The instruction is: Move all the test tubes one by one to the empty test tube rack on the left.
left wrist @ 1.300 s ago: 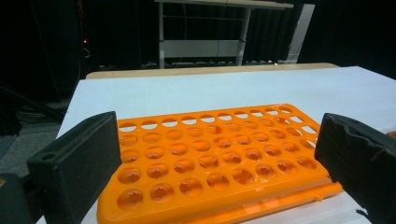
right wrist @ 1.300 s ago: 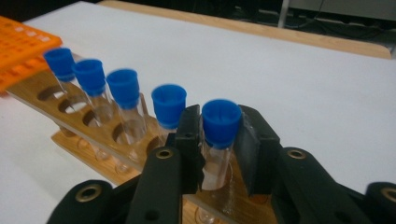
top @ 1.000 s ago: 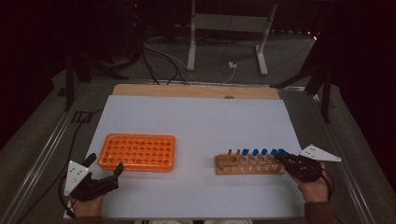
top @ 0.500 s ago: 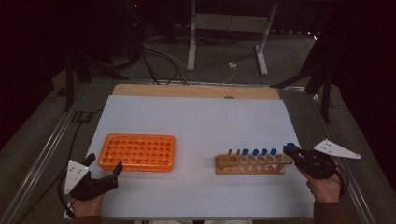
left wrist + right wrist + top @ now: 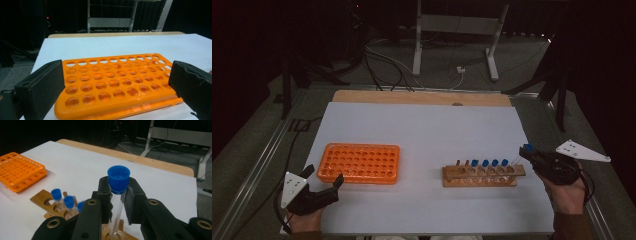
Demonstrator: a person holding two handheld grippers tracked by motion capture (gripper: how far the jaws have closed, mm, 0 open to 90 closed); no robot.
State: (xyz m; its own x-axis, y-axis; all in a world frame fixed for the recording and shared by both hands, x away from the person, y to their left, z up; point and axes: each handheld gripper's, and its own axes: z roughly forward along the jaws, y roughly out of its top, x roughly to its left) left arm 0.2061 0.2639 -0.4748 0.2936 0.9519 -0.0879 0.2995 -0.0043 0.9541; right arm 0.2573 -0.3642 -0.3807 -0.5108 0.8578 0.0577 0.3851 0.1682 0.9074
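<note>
A wooden tube rack lies right of centre on the white sheet, with several blue-capped tubes standing in it. My right gripper sits at the rack's right end, shut on a clear tube with a blue cap; that tube's lower end hangs over the rack's end hole, and contact is unclear. An orange tube rack with bare holes lies at the left. My left gripper is open just in front of it, its jaws framing the orange rack without touching.
The white sheet covers a wooden tabletop. Metal rails run along both table sides. Behind the table are a stand's legs and cables on the floor. The sheet between the racks and behind them is bare.
My right gripper closed on the end tube in the wooden rack, lifted it and drew back to the right. The left gripper has stayed in place.
</note>
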